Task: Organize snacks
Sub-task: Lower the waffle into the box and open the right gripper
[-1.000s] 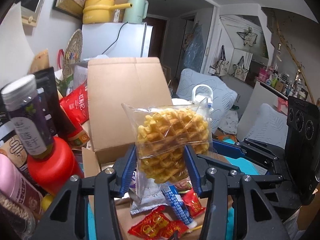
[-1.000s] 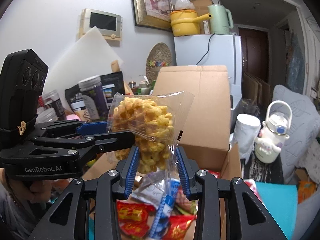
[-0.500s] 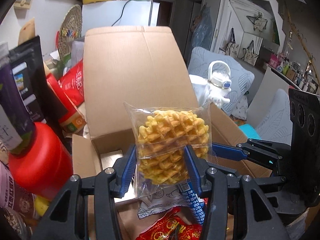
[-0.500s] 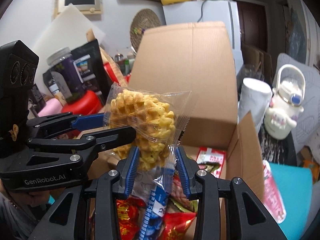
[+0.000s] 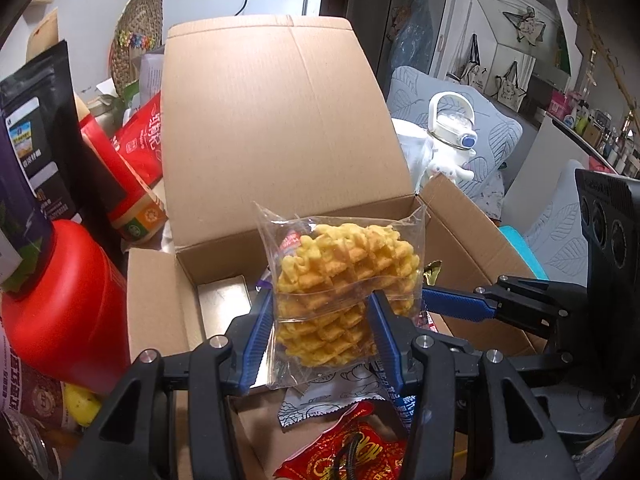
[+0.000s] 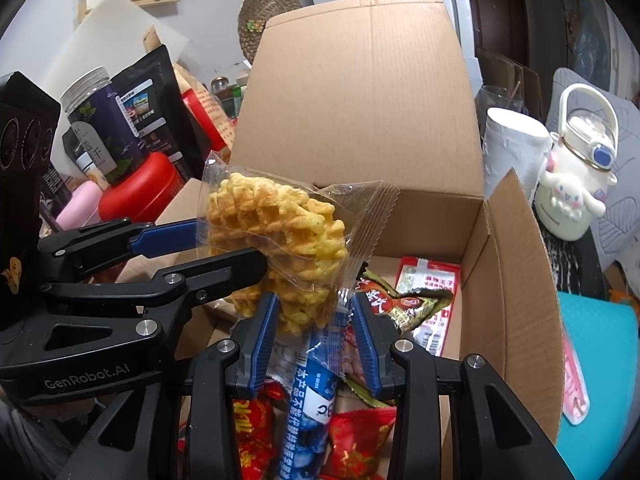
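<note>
You are holding the waffle packet (image 5: 344, 296) in the left gripper (image 5: 322, 334), its blue pads pinching the clear wrapper at the lower half, just over the near edge of the open cardboard box (image 5: 280, 140) at frame centre. The right gripper (image 6: 316, 332) is narrowly spread around the same packet's tail and a blue stick packet (image 6: 310, 396); its jaws have just been opening, and whether the pads press on anything you cannot tell from here. Lower the packet into the bare left part of the box floor, beside the silver packet (image 5: 224, 304), before you let the left pads part. Keep the wrapper's top seam off the upright flap, and draw the right gripper aside so the two do not tangle. Against the earlier frames, the box fills more of both views and its inside now shows, and the packet sits lower in the frame, at the box mouth rather than against the flap.
</note>
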Demonstrator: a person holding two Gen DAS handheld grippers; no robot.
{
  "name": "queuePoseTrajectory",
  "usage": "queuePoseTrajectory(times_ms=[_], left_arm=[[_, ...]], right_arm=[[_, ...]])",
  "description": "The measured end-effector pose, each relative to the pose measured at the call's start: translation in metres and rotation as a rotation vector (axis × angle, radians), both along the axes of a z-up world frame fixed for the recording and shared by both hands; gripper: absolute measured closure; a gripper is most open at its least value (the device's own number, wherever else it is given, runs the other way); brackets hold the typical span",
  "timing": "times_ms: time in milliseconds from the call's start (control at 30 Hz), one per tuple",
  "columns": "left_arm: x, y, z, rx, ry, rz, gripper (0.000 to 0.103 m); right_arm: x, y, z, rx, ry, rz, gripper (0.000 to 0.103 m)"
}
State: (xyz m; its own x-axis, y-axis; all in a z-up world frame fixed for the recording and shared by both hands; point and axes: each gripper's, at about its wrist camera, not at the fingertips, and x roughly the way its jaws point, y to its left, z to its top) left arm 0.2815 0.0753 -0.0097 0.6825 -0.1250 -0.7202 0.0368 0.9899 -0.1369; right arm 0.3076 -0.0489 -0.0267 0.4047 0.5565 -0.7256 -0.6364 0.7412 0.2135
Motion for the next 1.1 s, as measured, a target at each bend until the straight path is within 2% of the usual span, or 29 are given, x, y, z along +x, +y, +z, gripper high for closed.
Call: queuePoseTrajectory(times_ms=[133, 200, 233, 433, 500, 600, 933, 1100], left_arm=[[0.002, 0.001, -0.001, -0.007, 0.014, 0.005, 0.052], [0.002, 0.002, -0.001, 0.007, 0.017, 0.021, 0.043], [0.003, 0.002, -0.001, 0.015, 0.018, 0.029, 0.041], [0.001, 0.001, 0.002, 0.046, 0.024, 0.037, 0.041], [-0.001, -0.002, 0.004, 0.081, 0.014, 0.053, 0.041], [-0.005, -0.004, 0.012, 0.140, -0.014, 0.080, 0.041], [-0.017, 0.003, 0.024, 0.155, -0.030, 0.132, 0.041], [-0.033, 0.001, 0.044, 0.168, -0.070, 0.144, 0.041]], right_arm=[[0.000, 0.000, -0.001, -0.002, 0.009, -0.005, 0.063], [0.001, 0.001, -0.001, -0.007, 0.008, -0.010, 0.060], [0.001, 0.000, -0.001, -0.009, 0.010, -0.014, 0.059], [-0.001, -0.001, 0.001, -0.017, 0.008, -0.025, 0.059], [-0.003, -0.001, 0.002, -0.021, -0.001, -0.026, 0.058], [-0.007, -0.004, 0.008, -0.013, -0.021, -0.030, 0.051], [-0.022, -0.007, 0.023, -0.012, -0.060, -0.055, 0.051], [-0.035, -0.010, 0.043, -0.010, -0.111, -0.062, 0.051]])
